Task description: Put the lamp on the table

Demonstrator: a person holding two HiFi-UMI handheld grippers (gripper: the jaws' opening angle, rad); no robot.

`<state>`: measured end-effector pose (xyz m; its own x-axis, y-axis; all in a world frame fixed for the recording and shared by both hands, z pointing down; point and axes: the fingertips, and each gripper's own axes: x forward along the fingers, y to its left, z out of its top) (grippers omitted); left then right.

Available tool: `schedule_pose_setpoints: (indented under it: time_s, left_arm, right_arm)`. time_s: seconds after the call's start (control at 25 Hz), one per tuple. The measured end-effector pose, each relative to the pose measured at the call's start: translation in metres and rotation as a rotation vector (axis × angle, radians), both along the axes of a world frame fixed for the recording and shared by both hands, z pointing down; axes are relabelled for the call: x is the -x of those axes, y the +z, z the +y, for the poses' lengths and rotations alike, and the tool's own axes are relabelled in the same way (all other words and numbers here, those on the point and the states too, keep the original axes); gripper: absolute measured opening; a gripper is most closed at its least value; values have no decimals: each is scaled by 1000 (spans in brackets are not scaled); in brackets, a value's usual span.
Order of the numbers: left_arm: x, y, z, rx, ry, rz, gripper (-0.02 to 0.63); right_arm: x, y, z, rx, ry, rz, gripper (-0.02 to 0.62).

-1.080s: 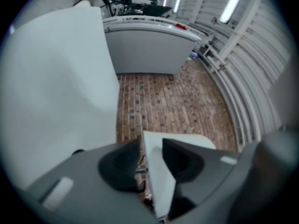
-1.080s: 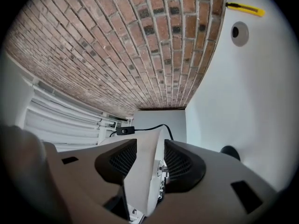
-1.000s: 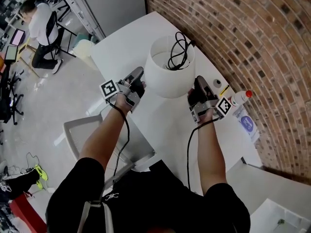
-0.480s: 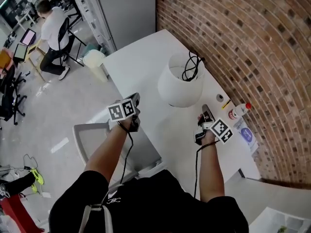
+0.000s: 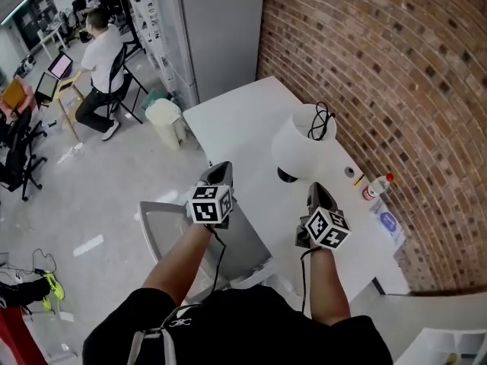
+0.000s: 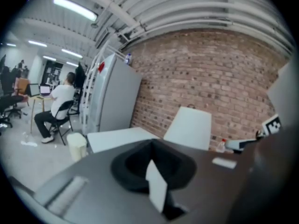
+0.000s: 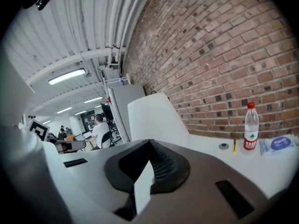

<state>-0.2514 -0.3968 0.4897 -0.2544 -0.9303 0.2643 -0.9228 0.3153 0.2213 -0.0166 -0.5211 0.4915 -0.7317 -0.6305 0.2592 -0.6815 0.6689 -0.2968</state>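
White drum-shade lamp [image 5: 303, 147] with black base stood upright on white rectangular table [image 5: 236, 120], 12 o'clock of your right gripper [image 5: 317, 193]. It and left gripper [image 5: 220, 172] were closed, empty, apart from lamp. Placement looked done.

Brick wall [image 5: 380, 67]: runs along the right side. At its foot a clear water bottle [image 7: 251, 127] with red cap and red label stands upright. A yellow pen [image 7: 234, 146] lies just beside it, with a small round object [image 7: 224, 146] next to the pen. A blue-labelled packet [image 7: 280, 143] lies on the bottle's other side.

Grey cabinet [image 5: 217, 33]: upright against the wall's far end. A pale waste bin [image 5: 166, 120] stands on the floor near it.

Grey chair [image 5: 163, 226]: unoccupied.

Background: a seated person [image 5: 99, 59] in a white shirt faces a laptop [image 5: 59, 65].
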Motion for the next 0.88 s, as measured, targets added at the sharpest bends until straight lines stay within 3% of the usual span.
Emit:
schedule_pose_setpoints:
  time_s: [0.24, 0.88]
  left_arm:
    - [-10, -29, 54, 2, -5, -63, -2]
    - [0, -64, 113, -27, -50, -73, -2]
  right_arm:
    - [40, -37, 60, -183, -61, 88, -2]
    - [79, -57, 127, -228, -184, 47, -2]
